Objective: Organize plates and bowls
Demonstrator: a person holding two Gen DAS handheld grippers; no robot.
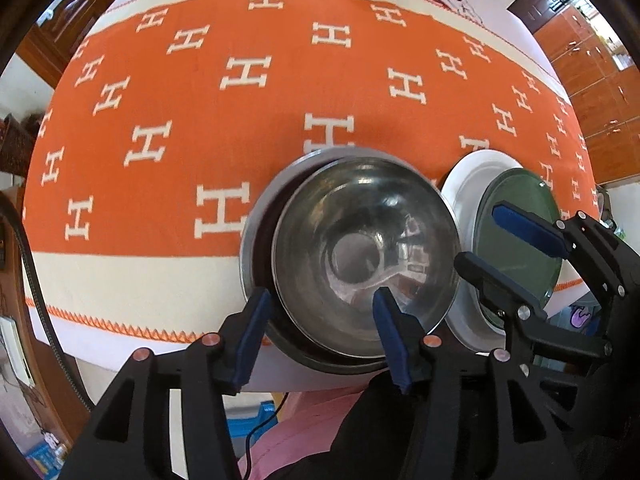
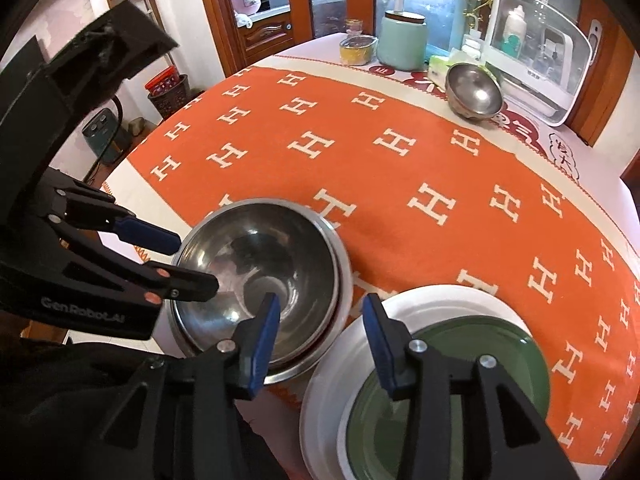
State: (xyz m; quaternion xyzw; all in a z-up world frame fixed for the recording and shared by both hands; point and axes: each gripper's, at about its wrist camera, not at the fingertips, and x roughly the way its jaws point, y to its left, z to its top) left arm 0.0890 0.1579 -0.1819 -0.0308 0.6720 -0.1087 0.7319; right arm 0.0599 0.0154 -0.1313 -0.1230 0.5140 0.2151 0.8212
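Two nested steel bowls (image 1: 360, 256) sit at the near table edge, the inner one tilted in the larger outer bowl (image 1: 256, 216); they also show in the right wrist view (image 2: 260, 264). Beside them a green plate (image 1: 516, 248) lies on a white plate (image 1: 460, 188), also seen in the right wrist view as green plate (image 2: 460, 380) on white plate (image 2: 420, 300). My left gripper (image 1: 320, 320) is open, its fingers straddling the bowls' near rim. My right gripper (image 2: 322, 320) is open, over the gap between bowls and plates. A third steel bowl (image 2: 474, 90) rests tilted at the far side.
An orange cloth with white H marks (image 2: 400, 168) covers the round table. At the far edge stand a mint canister (image 2: 402, 42), a yellow-filled glass dish (image 2: 358, 50), a tissue pack (image 2: 442, 68) and a white lidded rack (image 2: 540, 56).
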